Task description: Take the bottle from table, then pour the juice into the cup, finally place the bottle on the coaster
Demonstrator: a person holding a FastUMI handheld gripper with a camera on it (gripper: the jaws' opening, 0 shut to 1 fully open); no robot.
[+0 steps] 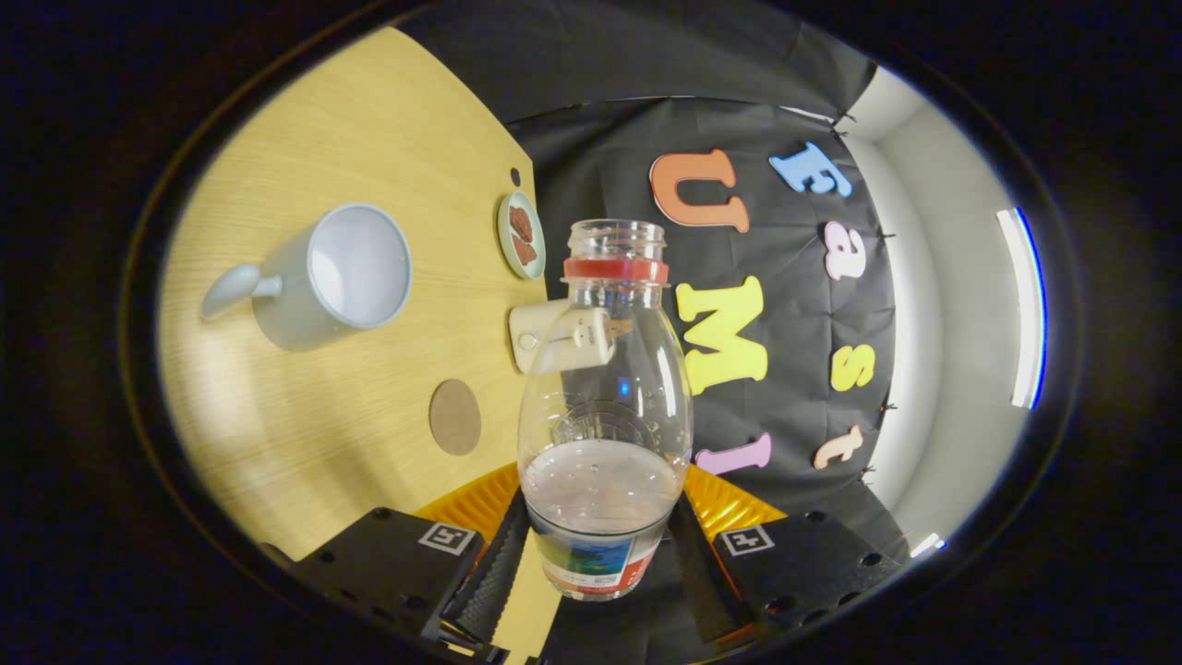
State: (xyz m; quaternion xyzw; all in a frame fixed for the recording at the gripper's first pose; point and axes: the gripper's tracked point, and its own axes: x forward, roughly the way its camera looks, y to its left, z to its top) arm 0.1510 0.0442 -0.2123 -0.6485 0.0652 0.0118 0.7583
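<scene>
A wooden desk (pixel 305 443) stands against the booth's black cloth wall, and the view is rolled sideways. The tool (pixel 598 554) grips the bottle (pixel 605 406) low on its body, one finger on each side. The bottle is uncapped and tipped, with juice pooled near its base. The cup (pixel 337 272) sits well apart, mouth open, and the coaster (pixel 454 417) lies nearer the fingers. A plate (pixel 521 234) and a small white box (pixel 559 337) rest at the desk's far edge. Tilting before the neck is over the cup would likely spill juice; the smooth plastic could slip.
</scene>
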